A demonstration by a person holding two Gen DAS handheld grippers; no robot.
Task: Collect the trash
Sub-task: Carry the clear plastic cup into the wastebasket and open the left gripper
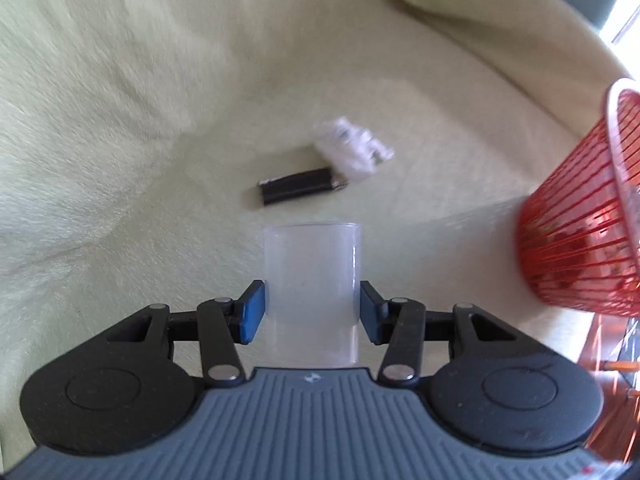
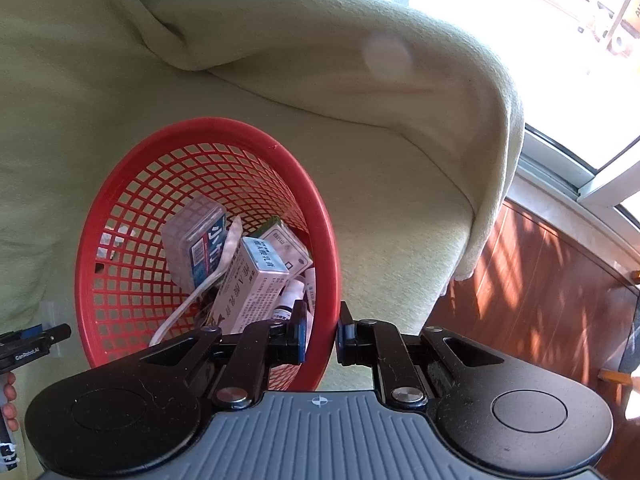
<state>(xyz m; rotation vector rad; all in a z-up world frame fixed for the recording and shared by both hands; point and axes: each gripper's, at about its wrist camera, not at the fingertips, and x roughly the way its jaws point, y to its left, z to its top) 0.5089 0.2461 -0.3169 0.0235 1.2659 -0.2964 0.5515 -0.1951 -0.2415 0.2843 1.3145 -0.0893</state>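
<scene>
Pale blanket (image 1: 120, 120) bears wrapper (image 1: 298, 190), tissue (image 1: 352, 144); left fingers (image 1: 256, 312) clasp cup (image 1: 312, 292), right fingers (image 2: 300, 332) pinch basket (image 2: 332, 240).

We see daylight from the window (image 2: 560, 20), blown out top right. Striped sun patches on the wood floor (image 2: 540, 300). Left wrist view motion-blurred, crumpled paper (image 1: 354, 148) smeared. Heavy fisheye bending and dark vignette at corners.

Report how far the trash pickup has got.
Done: boxes and small bottles already lie in the red basket, whose rim the right hand-held gripper clamps. In hand: the left hand-held gripper brackets the clear plastic cup. Left: the black wrapper and crumpled white paper.
</scene>
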